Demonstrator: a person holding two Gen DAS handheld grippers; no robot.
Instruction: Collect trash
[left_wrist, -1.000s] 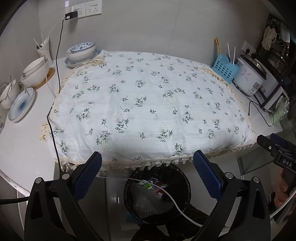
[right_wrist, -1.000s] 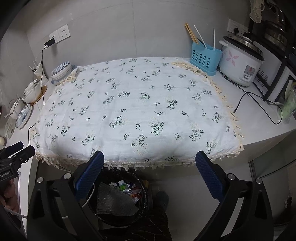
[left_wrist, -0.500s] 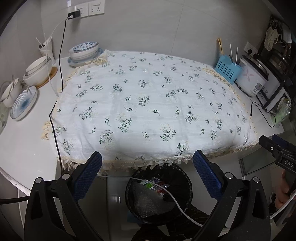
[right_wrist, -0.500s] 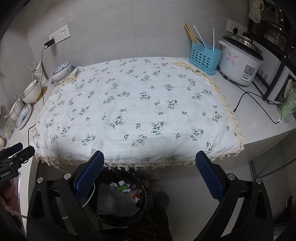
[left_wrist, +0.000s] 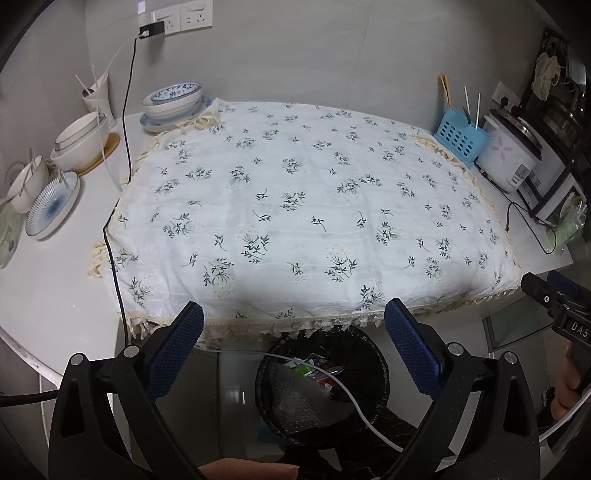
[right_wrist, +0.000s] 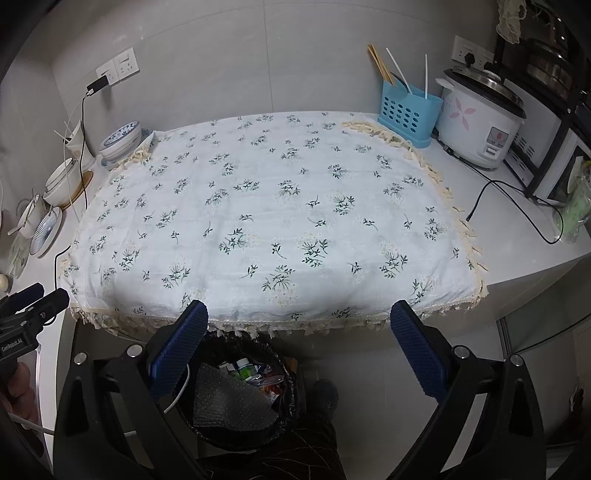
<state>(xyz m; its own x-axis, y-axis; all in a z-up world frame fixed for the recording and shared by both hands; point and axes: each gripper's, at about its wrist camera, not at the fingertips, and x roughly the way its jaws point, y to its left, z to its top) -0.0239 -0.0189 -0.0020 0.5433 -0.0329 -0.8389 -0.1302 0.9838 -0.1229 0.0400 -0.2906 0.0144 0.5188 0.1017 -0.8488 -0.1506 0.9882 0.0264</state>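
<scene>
Left wrist view: left gripper (left_wrist: 293, 325), jaws spread wide, nothing between the blue pads (left_wrist: 173, 350); held back from the counter edge, above the bin. Right gripper (right_wrist: 295, 326), likewise wide open and empty, level with its partner; its dark tip also shows at the left view's right margin.

Directly below both: black-lined trash bin (left_wrist: 321, 384) on the floor, tucked under the counter overhang, presumably to catch dropped items. Contents: bubble wrap (right_wrist: 229, 406), small bottles and wrappers (right_wrist: 255, 373).

Beyond: floral tablecloth (left_wrist: 303, 206), no trash visible on it. Flanking, on bare counter: stacked bowls (left_wrist: 173, 101), blue utensil caddy (right_wrist: 408, 114), rice cooker (right_wrist: 480, 118). Judgement: collection appears complete.
</scene>
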